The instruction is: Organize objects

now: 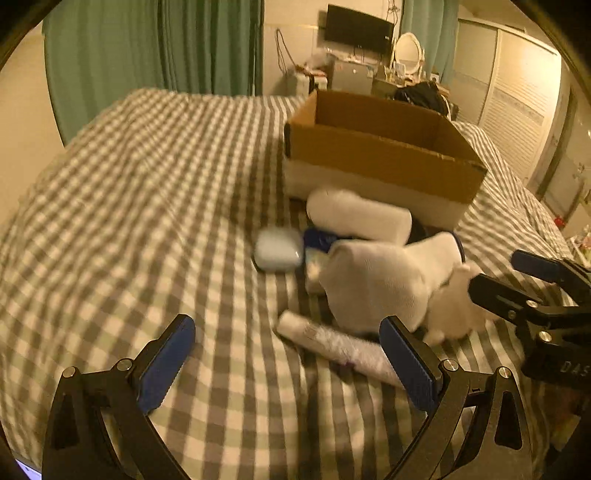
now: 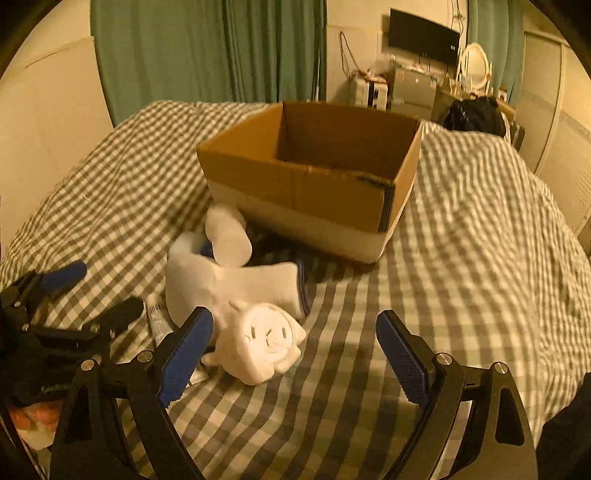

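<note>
Bed with grey-and-white checked cover [image 1: 147,206]; on it, an open brown cardboard box with a white lower band [image 2: 306,184], its visible interior bare. Just in front of the box, a heap: rolled white cloth cylinder [image 1: 358,214], lying against the box's near wall; folded white knitted sock with dark cuff edge [image 2: 240,284]; pale blue rounded plastic case [image 1: 279,249], to the left of the heap; white squeeze tube with printed label [image 1: 332,343], lying flat nearest the left tool; small white plush toy with stitched face [image 2: 262,343], on its side at the heap's near edge. Left tool [image 1: 288,350]: blue-padded fingers spread wide, holding nothing, low over the cover with the tube between them. Right tool [image 2: 295,343]: fingers likewise wide apart, empty, the plush toy just inside its left finger. Background: green curtains [image 2: 207,51], wall-mounted black screen [image 2: 424,35].
</note>
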### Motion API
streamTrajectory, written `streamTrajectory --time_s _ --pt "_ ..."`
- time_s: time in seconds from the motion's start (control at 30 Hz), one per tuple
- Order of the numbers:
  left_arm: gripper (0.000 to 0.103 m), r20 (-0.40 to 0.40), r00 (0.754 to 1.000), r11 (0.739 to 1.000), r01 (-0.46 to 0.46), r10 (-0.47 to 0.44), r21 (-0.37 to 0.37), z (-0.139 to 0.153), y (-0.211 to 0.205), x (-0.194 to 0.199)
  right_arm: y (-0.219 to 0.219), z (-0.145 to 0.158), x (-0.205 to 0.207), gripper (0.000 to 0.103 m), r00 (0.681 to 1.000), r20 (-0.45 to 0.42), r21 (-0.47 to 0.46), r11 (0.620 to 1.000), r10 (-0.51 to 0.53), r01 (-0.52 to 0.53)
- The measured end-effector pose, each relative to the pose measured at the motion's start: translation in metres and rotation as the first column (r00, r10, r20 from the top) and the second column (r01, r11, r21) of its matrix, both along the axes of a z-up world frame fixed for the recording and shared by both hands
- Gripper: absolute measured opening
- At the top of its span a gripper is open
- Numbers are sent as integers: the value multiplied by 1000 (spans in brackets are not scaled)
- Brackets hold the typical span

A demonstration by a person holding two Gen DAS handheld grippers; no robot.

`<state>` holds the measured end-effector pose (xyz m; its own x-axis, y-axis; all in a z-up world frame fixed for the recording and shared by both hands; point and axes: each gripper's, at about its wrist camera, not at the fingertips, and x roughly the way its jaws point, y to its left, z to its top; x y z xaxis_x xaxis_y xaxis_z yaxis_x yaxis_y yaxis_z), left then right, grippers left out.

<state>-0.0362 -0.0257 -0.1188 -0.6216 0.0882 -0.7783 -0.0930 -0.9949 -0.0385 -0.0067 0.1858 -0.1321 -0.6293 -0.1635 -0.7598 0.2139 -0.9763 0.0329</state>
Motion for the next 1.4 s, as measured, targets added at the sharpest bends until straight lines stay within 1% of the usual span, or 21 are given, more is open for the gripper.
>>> streamTrajectory --time_s 0.07,0.1,0.13,0.27,0.3,0.4,0.57,0.63,0.67,0.7,0.77,0.83,0.9,0.93,0.97,1.0,1.07,1.1,1.2,1.33,1.4 --pt "103 7 1000 1000 5 -5 6 -1 0 3 -1 -6 0 90 1000 15 -6 1000 13 -13" --pt "103 9 1000 1000 6 -7 4 -1 1 3 -4 -10 0 86 999 25 -5 1000 21 -21" --pt "103 14 1000 1000 9 -8 0 -2 2 2 -5 -12 -1 81 999 35 -2 1000 27 -27" --pt "103 37 999 999 24 -23 -26 -6 10 3 -12 -23 -3 66 995 80 11 998 60 -61" --pt "103 39 999 999 30 -29 -30 -7 13 3 -13 -24 -3 57 993 87 1 997 75 -76" --pt "103 60 997 998 50 -48 -31 -12 19 0 -9 -21 1 49 995 69 -25 997 78 -77" --pt "103 109 991 995 87 -82 -44 -25 35 -6 0 -9 7 49 999 15 -39 998 42 -42" --pt "102 123 988 996 92 -89 -19 -29 38 -11 1 -6 7 49 999 7 -43 998 36 -36" --pt "99 127 987 995 99 -98 0 -30 41 -14 1 -6 7 49 999 4 -44 998 33 -33" --pt "86 130 985 994 109 -110 14 -31 42 -15 1 -6 7 49 999 4 -47 998 32 -32" --pt "68 155 980 992 116 -122 47 -36 44 -18 3 -7 7 49 1000 6 -51 998 30 -30" --pt "58 160 981 993 101 -109 57 -36 40 -19 3 -6 6 49 1000 6 -56 998 28 -27" --pt "44 161 982 992 85 -100 97 -33 33 -19 4 -6 6 49 1000 5 -63 998 25 -25" --pt "41 163 982 991 78 -95 111 -31 30 -19 4 -5 7 49 1000 3 -65 998 24 -24" --pt "32 165 982 989 72 -92 125 -29 27 -18 4 -5 6 49 1000 1 -66 998 24 -24" --pt "19 161 983 989 67 -88 132 -26 24 -17 4 -4 6 49 1000 0 -66 998 25 -25" --pt "8 160 982 987 75 -98 140 -21 22 -14 3 -3 7 49 1000 -5 -63 998 25 -25" --pt "6 161 980 985 90 -113 147 -19 22 -13 3 -3 8 49 1000 -7 -61 998 25 -25" --pt "5 167 978 986 103 -124 130 -19 25 -11 3 0 9 49 1000 -17 -58 998 25 -25" --pt "8 200 977 987 37 -68 158 -22 13 -12 2 4 13 49 999 -29 -48 999 19 -20" --pt "23 217 976 982 -3 -38 188 -25 5 -11 3 5 15 49 999 -33 -47 999 17 -19"
